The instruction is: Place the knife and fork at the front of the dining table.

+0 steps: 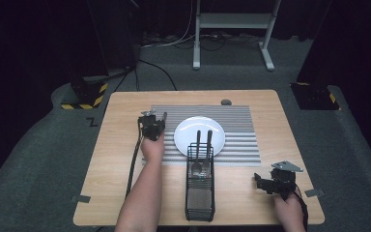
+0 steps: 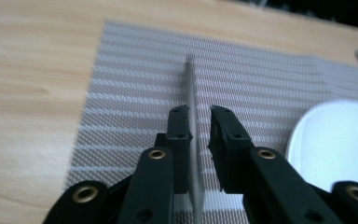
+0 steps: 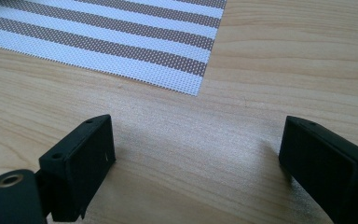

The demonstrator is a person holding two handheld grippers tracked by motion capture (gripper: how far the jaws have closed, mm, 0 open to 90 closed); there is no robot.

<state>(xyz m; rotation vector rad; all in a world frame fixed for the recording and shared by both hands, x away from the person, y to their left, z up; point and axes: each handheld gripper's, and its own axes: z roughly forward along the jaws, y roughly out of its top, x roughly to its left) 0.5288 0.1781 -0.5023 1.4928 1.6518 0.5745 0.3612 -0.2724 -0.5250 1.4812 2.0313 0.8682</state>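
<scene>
A thin metal utensil [image 2: 190,100] lies on the striped placemat [image 2: 135,70] between the released left claw [image 2: 199,116].

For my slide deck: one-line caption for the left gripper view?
Left tool straddles a thin grey metal utensil over the grey striped placemat, beside a white plate.

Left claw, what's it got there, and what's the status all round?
Left claw over the striped placemat, thin silver utensil between its pads, small gap showing. Right claw open over bare table. Nothing in the way; plate alongside.

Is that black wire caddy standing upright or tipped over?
Upright: the wire caddy stands on the table, two dark utensil handles sticking up from it.
</scene>
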